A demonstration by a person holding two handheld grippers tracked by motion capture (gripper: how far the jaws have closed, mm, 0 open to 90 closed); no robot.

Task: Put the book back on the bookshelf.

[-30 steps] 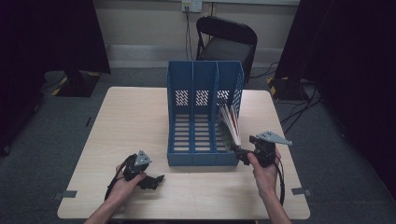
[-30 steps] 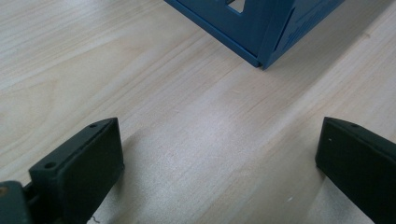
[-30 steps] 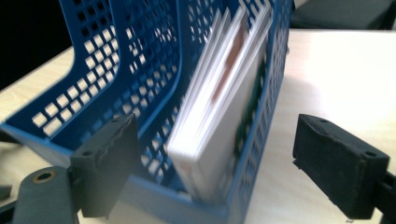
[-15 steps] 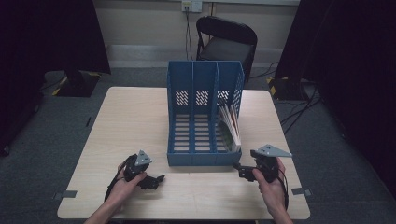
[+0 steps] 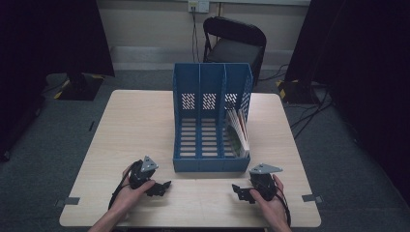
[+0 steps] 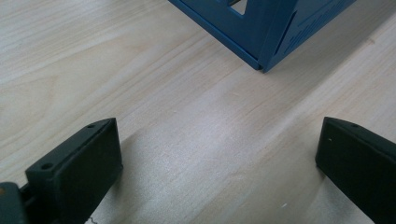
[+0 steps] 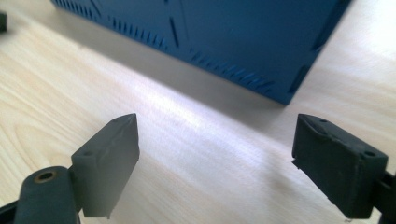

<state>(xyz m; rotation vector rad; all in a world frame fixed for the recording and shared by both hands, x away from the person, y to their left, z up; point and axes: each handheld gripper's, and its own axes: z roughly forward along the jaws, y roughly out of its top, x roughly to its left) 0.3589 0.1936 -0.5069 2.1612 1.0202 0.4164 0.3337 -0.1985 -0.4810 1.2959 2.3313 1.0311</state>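
Both claws, the left claw [image 5: 162, 185] and right claw [image 5: 240, 190], rest released on the tabletop [image 5: 135, 125] before a blue three-slot file rack [image 5: 210, 121], rigid, light plastic best gripped by a thin wall, with booklets [image 5: 239, 130] in its right slot.

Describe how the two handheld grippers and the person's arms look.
Both the left gripper and the right gripper are black, each topped by a grey three-cornered plate, with a black cable trailing back past the wrist. Their fingers are blocky black pads with small screw holes. No sleeves cover the forearms.
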